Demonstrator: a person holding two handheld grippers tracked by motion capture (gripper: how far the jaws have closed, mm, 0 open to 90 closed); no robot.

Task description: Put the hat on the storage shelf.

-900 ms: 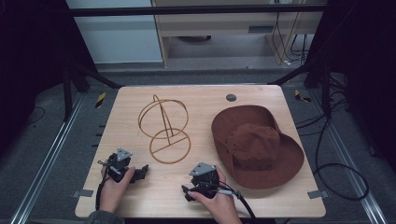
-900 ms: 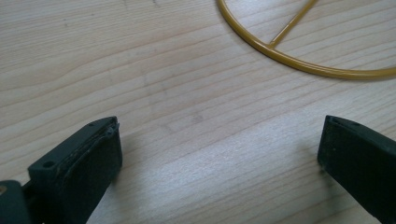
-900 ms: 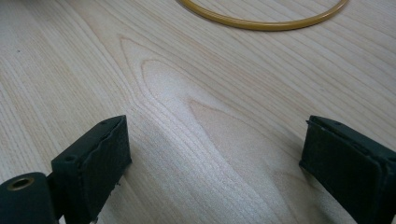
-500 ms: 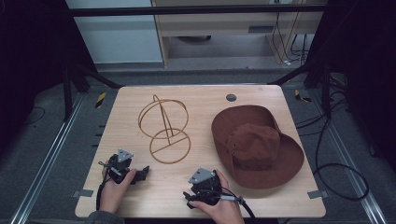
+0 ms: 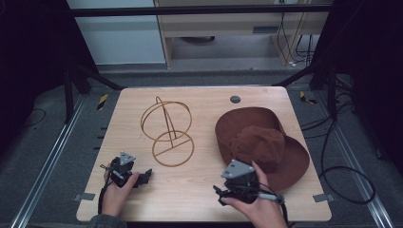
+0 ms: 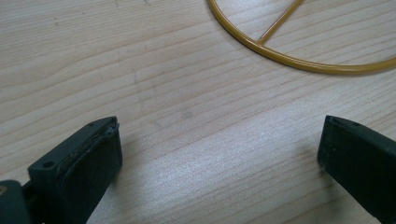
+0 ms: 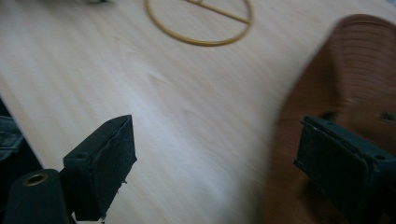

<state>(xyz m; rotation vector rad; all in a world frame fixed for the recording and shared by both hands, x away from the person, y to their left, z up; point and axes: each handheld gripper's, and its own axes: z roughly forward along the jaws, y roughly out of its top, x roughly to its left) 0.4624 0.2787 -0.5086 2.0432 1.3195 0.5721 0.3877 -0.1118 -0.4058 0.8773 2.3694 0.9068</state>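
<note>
Brown brimmed hat (image 5: 261, 145) lay crown-up on right half of table (image 5: 204, 194), beside gold wire hat stand (image 5: 168, 133). Right gripper (image 7: 215, 158) near brim, fingers wide apart, empty. Left gripper (image 6: 217, 154) likewise spread, empty. Hat likely light, soft; brim edge best hold.

bare table (image 5: 199, 190) between stand (image 5: 167, 133), hat (image 5: 266, 142)
</note>
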